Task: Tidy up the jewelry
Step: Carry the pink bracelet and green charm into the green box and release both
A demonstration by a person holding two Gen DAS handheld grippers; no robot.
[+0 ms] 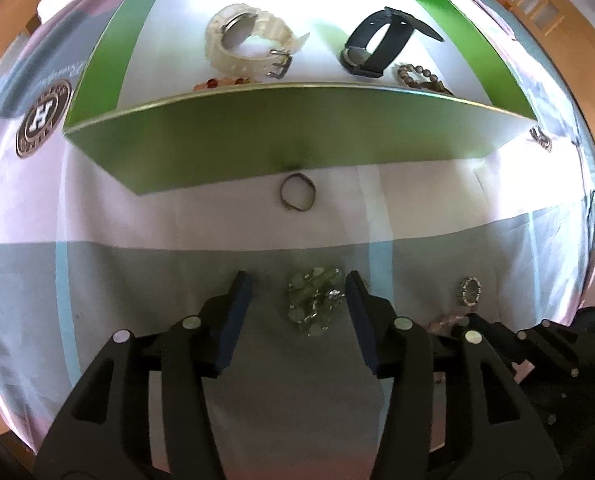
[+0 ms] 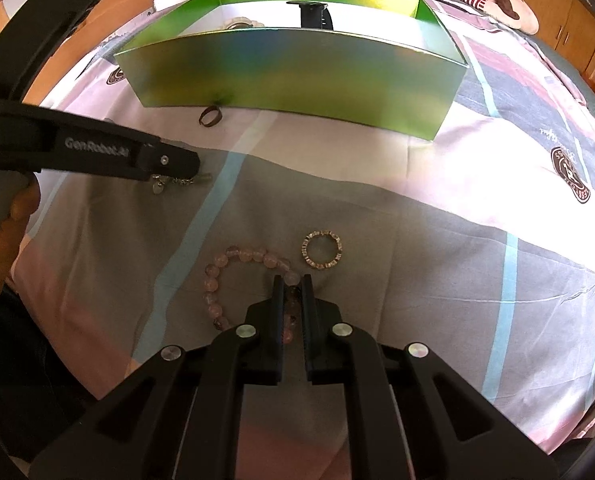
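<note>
A green box [image 1: 297,128] holds a white watch [image 1: 245,42], a black watch [image 1: 377,42], a brown bead bracelet [image 1: 417,76] and an orange bead piece [image 1: 225,82]. My left gripper [image 1: 299,286] is open around a green stone bracelet [image 1: 315,300] on the sheet. A thin dark ring [image 1: 297,191] lies before the box. My right gripper [image 2: 293,286] is shut on a pink bead bracelet [image 2: 233,272] that lies on the sheet. A gold band [image 2: 321,250] lies just beyond it. The left gripper [image 2: 185,166] shows at the left of the right wrist view.
The box [image 2: 297,76] stands on a patterned bedsheet [image 2: 437,280]. A chain piece [image 1: 541,138] lies by the box's right corner. The gold band [image 1: 470,291] sits right of my left gripper. Wooden furniture [image 1: 537,8] lies beyond the bed.
</note>
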